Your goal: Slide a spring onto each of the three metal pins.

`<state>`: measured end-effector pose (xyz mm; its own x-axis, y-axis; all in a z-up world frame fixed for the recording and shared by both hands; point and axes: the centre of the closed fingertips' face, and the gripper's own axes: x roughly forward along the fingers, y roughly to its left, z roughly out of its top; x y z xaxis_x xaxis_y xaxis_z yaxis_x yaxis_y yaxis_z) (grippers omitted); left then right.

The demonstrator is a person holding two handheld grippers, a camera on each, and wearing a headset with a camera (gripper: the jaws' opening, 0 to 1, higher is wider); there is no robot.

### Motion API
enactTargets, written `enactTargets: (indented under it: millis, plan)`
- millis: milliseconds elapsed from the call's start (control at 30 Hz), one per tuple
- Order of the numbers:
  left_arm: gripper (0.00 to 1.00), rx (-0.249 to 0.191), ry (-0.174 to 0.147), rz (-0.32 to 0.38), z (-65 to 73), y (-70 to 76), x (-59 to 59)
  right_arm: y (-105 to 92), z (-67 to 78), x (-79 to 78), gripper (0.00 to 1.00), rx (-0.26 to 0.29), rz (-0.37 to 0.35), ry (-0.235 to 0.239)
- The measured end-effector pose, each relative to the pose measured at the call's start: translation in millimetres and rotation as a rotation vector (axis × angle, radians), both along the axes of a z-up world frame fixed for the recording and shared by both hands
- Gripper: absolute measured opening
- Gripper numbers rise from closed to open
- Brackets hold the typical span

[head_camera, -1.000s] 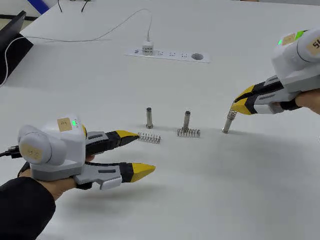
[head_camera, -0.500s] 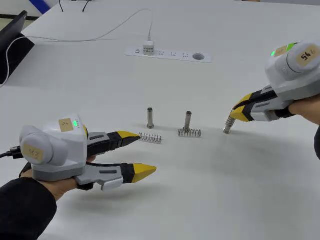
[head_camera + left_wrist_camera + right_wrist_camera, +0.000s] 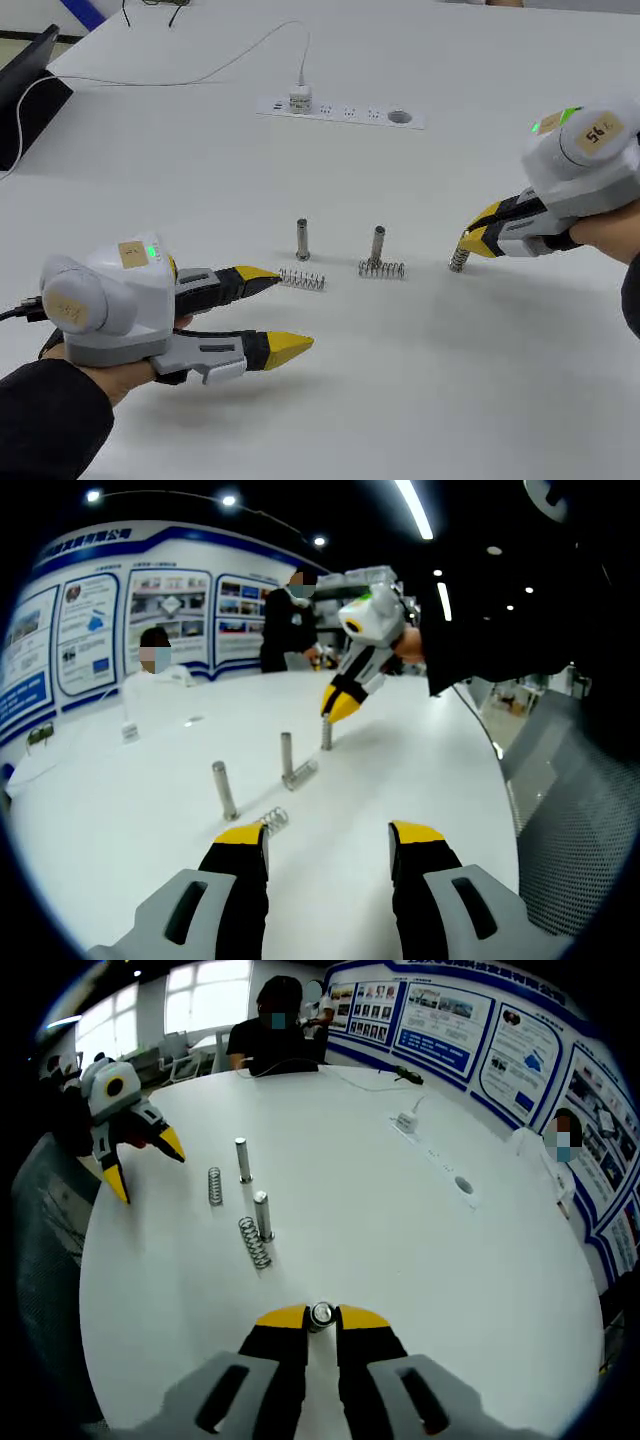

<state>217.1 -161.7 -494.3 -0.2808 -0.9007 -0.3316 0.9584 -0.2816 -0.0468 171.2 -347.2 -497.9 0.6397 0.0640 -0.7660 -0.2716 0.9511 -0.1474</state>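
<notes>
Three metal pins stand on the white table. The left pin [image 3: 302, 240] and middle pin [image 3: 377, 245] are bare, and a loose spring [image 3: 302, 279] [image 3: 382, 269] lies at the foot of each. A third spring [image 3: 459, 260] sits around the right pin. My right gripper [image 3: 469, 240] is shut on that spring's upper end, and the pin's top [image 3: 321, 1314] shows between its jaws. My left gripper [image 3: 280, 312] hovers open and empty, just left of the left pin's spring [image 3: 272, 820].
A white power strip [image 3: 335, 108] with a plug and cable lies at the back of the table. A dark screen [image 3: 25, 85] stands at the far left. The table edge [image 3: 500, 770] curves past on the right. People sit and stand beyond the table.
My right gripper has come down and the spring has slid lower along the right pin. The left gripper has stayed where it was, open.
</notes>
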Motion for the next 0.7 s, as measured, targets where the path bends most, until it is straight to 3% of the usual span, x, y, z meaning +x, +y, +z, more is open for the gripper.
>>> enactTargets:
  millis: [400, 500, 700]
  plan:
    - [0.49, -0.003, 0.001, 0.004, 0.2, 0.4, 0.3, 2.5, -1.8, -0.9, 0.12, 0.007, -0.009, -0.009]
    - [0.49, -0.004, 0.002, 0.003, 0.3, 0.1, -0.2, 1.7, -2.1, -1.9, 0.16, 0.001, -0.014, -0.013]
    - [0.49, -0.003, 0.004, 0.003, -0.5, -0.3, 0.0, 2.1, 5.2, -5.0, 0.19, -0.002, -0.024, -0.035]
